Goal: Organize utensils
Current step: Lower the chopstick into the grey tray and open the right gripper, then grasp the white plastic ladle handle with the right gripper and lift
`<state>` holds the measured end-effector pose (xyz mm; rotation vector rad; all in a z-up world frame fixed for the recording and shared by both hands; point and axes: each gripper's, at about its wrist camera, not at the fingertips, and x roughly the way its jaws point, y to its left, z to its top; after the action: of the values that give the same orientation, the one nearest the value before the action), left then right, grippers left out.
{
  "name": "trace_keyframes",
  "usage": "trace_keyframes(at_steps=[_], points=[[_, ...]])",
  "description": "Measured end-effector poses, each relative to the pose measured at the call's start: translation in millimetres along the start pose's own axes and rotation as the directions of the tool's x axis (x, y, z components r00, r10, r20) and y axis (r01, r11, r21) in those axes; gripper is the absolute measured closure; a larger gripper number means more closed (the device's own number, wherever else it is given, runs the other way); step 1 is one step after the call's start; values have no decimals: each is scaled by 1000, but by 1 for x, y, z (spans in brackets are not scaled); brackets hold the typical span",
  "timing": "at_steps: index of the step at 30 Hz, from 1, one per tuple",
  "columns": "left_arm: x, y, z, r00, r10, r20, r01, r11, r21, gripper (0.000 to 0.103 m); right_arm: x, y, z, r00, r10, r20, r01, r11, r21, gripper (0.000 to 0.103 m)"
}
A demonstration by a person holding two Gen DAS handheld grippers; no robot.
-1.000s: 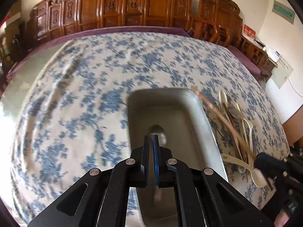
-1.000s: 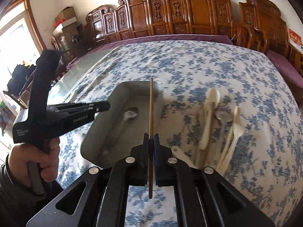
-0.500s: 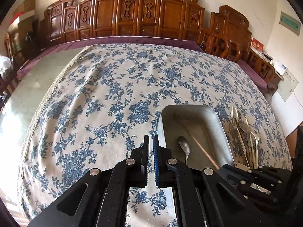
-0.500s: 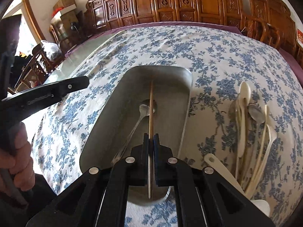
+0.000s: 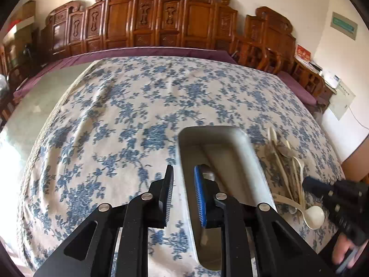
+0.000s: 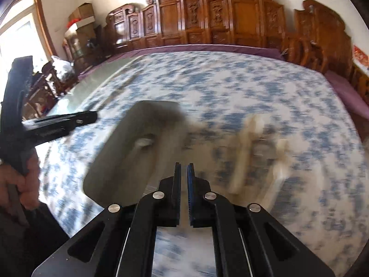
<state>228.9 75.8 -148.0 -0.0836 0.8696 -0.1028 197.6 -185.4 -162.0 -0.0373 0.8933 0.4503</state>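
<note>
Steel tray (image 5: 251,161) sits on the cloth (image 5: 115,115), one spoon (image 6: 143,142) in it; loose utensils (image 5: 290,173) lie just right of it. My left gripper (image 5: 183,192) has just been opening, nothing between. My right gripper (image 6: 183,194) is closed, empty. Step in hand, I judge: fetching. Next: spread right jaws over the pile.

Left gripper (image 5: 183,194) jaws just opening, right gripper (image 6: 183,195) nearly closed, both empty.
</note>
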Motion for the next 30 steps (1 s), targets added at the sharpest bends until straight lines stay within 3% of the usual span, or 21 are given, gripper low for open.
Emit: trace_keyframes(at_steps=[4,6,8,16,24,28,30], points=[[-3,-15,-1,1000,-19,9,19,999,26,74,-6,-35,-12,998,-57,-32,57,998,-16,96],[-4,-23,-3,1000,-26,11,25,999,42,74,-6,-45,-21,997,-65,-50,64,998,-21,82],[-5,-32,-5,999,-33,13,32,998,59,74,-1,-48,-30,996,-54,-69,51,998,-37,80],[-10,-61,-18,999,-43,15,41,993,114,72,30,-32,-59,988,-23,-154,1,990,-142,80],[-19,-80,-32,999,-33,32,28,989,148,72,35,-30,-60,986,-20,-165,-11,983,-182,80],[-24,-86,-37,998,-38,41,32,990,134,72,34,-37,-64,989,-1,-151,-22,988,-153,93],[-26,-89,-40,998,-37,44,31,991,130,72,30,-42,-65,990,14,-138,-32,991,-128,94]])
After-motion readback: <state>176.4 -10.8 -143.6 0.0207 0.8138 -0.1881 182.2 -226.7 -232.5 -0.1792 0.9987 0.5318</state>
